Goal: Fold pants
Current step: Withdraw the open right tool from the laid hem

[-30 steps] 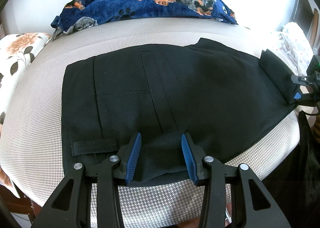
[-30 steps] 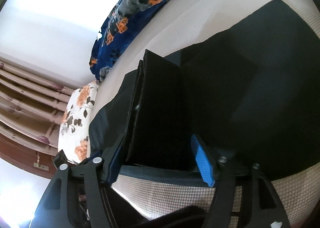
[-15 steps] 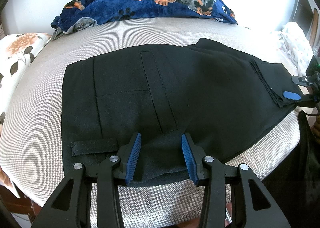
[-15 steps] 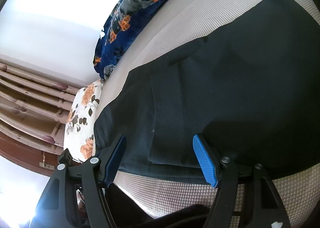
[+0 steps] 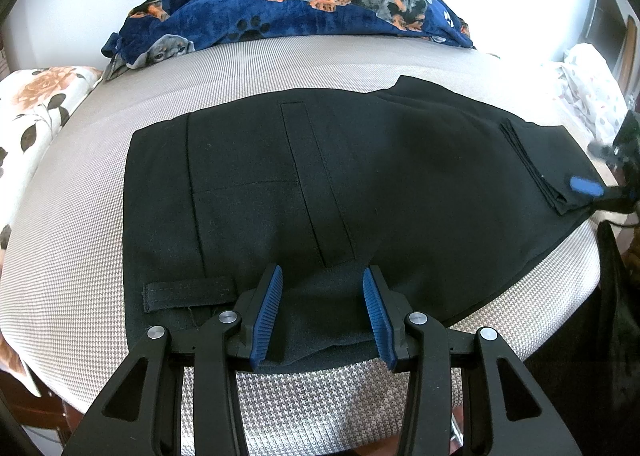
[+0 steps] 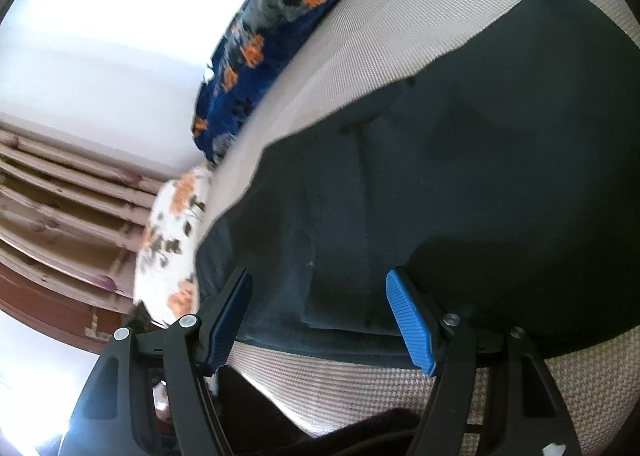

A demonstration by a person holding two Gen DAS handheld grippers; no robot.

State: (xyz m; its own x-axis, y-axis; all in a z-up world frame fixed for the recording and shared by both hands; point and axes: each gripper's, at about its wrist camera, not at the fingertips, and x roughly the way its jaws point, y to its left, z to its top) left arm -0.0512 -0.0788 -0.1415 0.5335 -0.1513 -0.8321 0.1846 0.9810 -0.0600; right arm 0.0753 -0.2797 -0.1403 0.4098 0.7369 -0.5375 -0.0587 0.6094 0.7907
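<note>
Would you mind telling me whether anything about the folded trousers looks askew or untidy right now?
Slightly. On the black pants, the cuffs folded over by the right gripper lie at a slant, their layered edges fanned out rather than flush. Near the left gripper, the front edge bunches into a small hump and overhangs the cushion.

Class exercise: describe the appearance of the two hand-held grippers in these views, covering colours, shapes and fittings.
The left hand-held gripper and the right hand-held gripper look alike: black plastic frames with triangular cut-outs, round silver bolt heads at the joints, and two fingers lined with blue ribbed pads. No cables or sleeves are visible.
</note>
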